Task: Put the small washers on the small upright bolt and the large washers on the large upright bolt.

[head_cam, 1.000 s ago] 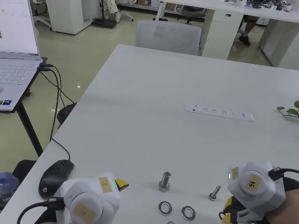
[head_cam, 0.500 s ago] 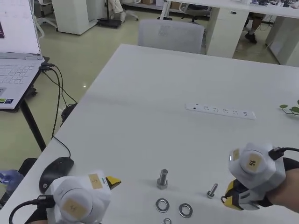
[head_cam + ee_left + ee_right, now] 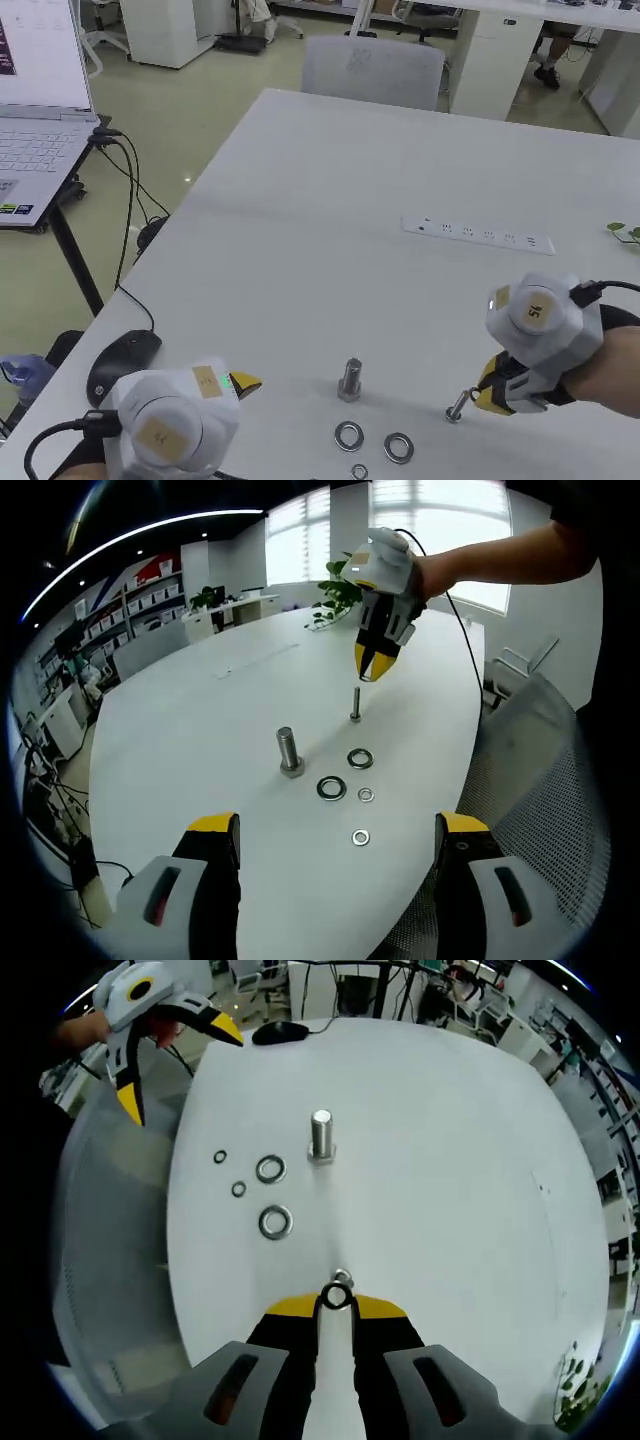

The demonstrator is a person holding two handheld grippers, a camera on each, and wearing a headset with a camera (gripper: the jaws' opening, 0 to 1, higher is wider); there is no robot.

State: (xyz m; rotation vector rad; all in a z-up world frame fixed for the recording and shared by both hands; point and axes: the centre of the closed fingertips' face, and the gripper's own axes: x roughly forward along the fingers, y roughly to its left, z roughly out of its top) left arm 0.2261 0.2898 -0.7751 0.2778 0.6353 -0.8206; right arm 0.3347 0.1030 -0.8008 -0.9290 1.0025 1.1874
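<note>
Right gripper (image 3: 337, 1305) has its jaws pinched almost together on a small washer (image 3: 336, 1297), gripped right at the yellow tips. It's hanging just over the top of the small upright bolt (image 3: 355, 704). In the right gripper view the bolt's tip peeks out just past the washer at 12 o'clock. Can't tell whether the washer is touching the bolt.

Left gripper (image 3: 338, 825) is spread wide with nothing in it. In the head view it hovers by the near edge of the white table (image 3: 300, 230), at about 8 o'clock from the large upright bolt (image 3: 350, 379).

Also in the head view, the small bolt stands at about 4 o'clock from the large one, with a clear gap between them. Two large washers (image 3: 349, 436) lie flat side by side at roughly 6 o'clock from the large bolt, close to it. Two other small washers (image 3: 366, 794) lie loose just past those, toward the person. None of the loose washers is on a bolt yet.
</note>
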